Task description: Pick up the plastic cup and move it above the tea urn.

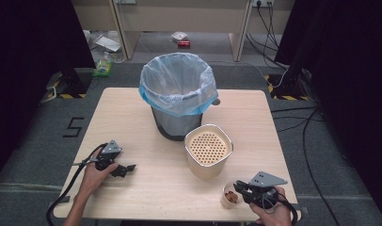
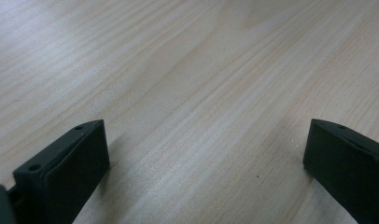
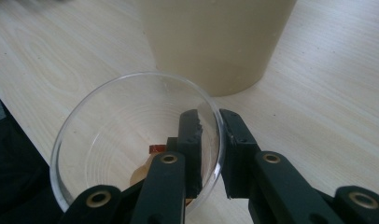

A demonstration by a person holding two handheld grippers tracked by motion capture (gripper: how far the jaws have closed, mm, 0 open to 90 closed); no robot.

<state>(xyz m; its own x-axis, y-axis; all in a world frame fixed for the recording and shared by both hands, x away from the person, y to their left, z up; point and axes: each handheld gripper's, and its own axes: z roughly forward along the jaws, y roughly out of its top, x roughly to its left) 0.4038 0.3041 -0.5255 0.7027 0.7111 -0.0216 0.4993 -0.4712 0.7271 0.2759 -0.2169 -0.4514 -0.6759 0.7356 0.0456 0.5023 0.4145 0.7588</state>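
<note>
Bin with blue liner stands mid-counter, nothing tipped in yet as far as seen. Beige strainer pot sits just in front-right of the bin, untouched. Clear cup with brownish scraps, probably food waste, sits front-right of the bin near the counter edge. Right gripper fingers clamp the cup's rim, one inside, one outside: grasp made, lift and dump left. Left gripper, front-left of the bin, fingers spread, idle.

The left gripper rests at seven o'clock, jaws wide apart; the right gripper sits at five o'clock, jaws pinched.
</note>
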